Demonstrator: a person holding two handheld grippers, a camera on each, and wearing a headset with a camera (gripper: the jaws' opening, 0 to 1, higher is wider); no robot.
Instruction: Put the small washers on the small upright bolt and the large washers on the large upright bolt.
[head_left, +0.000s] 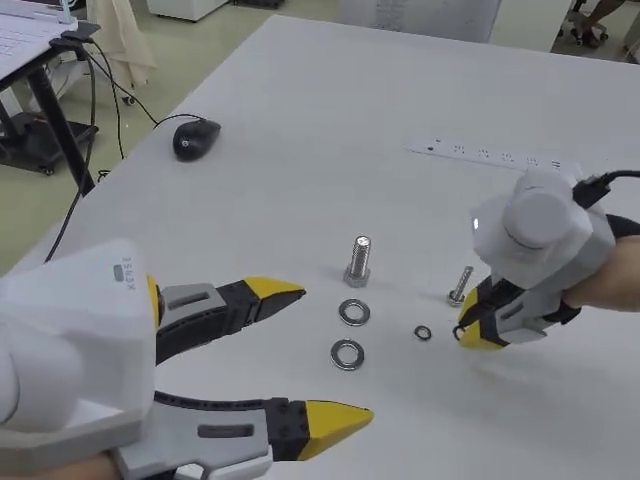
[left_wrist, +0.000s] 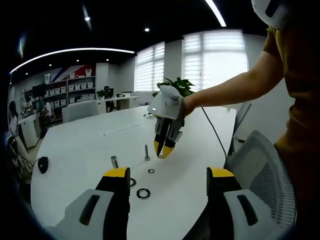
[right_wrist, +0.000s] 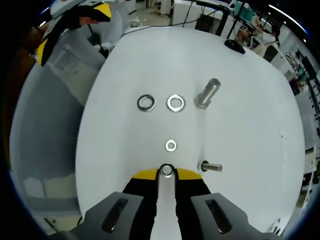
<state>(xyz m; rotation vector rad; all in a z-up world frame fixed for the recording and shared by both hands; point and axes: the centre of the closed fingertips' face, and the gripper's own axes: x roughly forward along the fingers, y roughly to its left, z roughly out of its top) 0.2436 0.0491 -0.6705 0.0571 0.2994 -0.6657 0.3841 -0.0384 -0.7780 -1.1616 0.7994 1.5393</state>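
Over by the small upright bolt (right_wrist: 212, 167), the right gripper (right_wrist: 166, 173) has its fingers pinched narrow on a small washer (right_wrist: 166, 170). A second small washer (right_wrist: 171, 145) lies loose on the white bench (head_left: 300, 150) nearby. One large washer (head_left: 353, 312) sits just beside the large upright bolt (head_left: 359, 262), with a second large washer (head_left: 347, 354) near it. The left gripper (left_wrist: 168, 174) hovers with its fingers wide.

Head view: high, facing forward and down across the white table (head_left: 300, 120). Left gripper view: low at the table's edge, looking level past my left gripper (left_wrist: 169, 172) toward the windows. Right gripper view: close, nearly straight down over my right gripper (right_wrist: 166, 175) and the small washer (right_wrist: 166, 166) in its tips. All three share the large bolt (head_left: 359, 262), the small bolt (head_left: 461, 286) and the loose washers (head_left: 336, 354).
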